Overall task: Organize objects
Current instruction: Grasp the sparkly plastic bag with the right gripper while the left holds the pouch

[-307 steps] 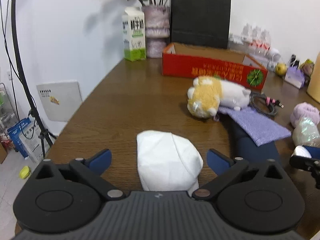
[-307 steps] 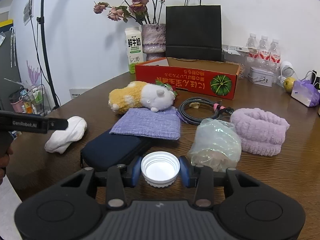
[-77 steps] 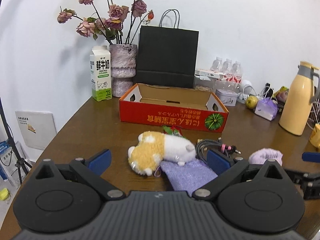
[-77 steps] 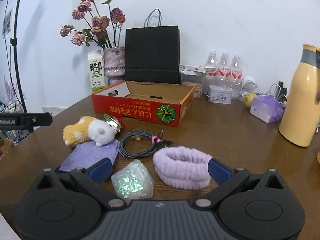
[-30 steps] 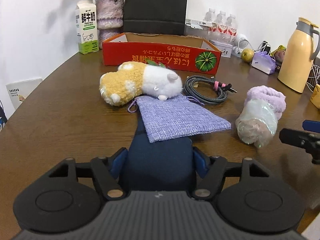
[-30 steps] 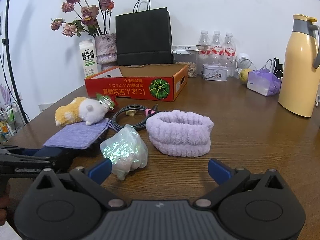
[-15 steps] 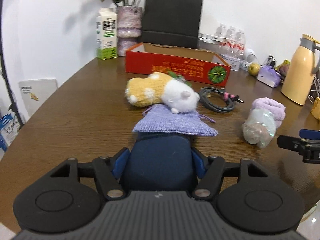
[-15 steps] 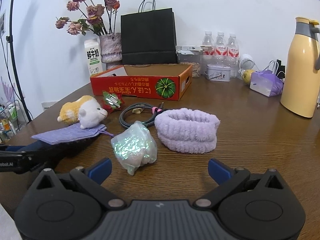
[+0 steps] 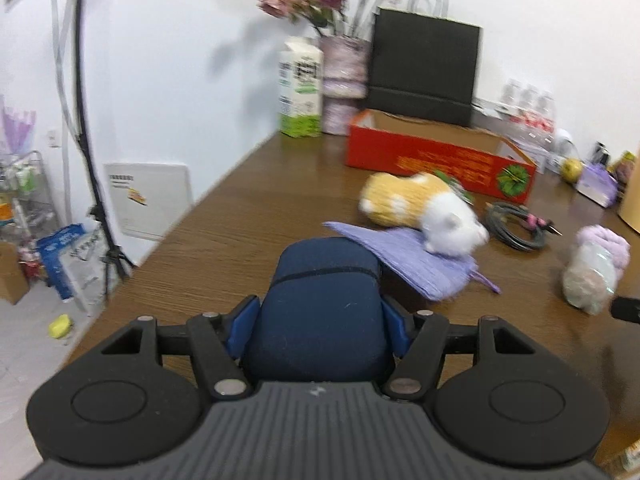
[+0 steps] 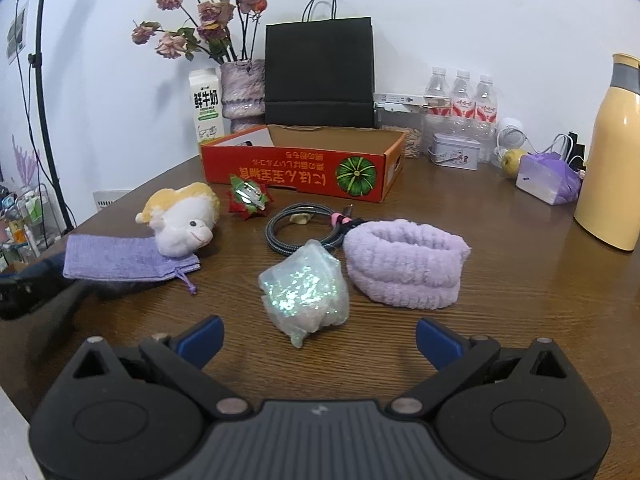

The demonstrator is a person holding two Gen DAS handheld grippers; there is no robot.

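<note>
Gripping navy zippered case (image 9: 320,308) — left gripper (image 9: 318,326); probably lifted.

A navy fabric zip case (image 9: 320,304) sits beside a lilac woven drawstring pouch (image 10: 116,258). The plush hamster (image 10: 182,216) is orange and white. The crinkled wrapped bundle (image 10: 306,286) glitters iridescent green-white; the fluffy headband (image 10: 404,262) is pale purple. The cardboard box (image 10: 300,174) is red with a green pumpkin print, on a dark brown woodgrain table (image 10: 500,280).
</note>
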